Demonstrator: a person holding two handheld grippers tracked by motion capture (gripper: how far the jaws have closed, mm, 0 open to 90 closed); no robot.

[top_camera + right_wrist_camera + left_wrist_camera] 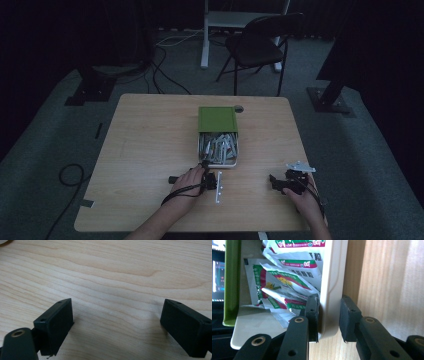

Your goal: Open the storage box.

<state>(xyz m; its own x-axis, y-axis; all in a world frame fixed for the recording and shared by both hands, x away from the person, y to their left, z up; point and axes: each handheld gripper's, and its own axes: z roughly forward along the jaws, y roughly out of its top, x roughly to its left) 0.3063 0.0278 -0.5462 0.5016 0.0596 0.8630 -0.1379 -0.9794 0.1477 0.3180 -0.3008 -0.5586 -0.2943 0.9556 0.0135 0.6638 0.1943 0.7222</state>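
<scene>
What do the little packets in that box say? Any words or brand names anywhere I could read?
Sachets in the box: Chinese print on the green and pink bands, too blurred and cut off to read for certain.
Small round logos on the sachets: too small to read.
Table, green lid: no text.

Wooden table [145, 150], pale grain: white box [235, 163] of sachets [218, 146] at centre, green lid [217, 119] half over it.
</scene>
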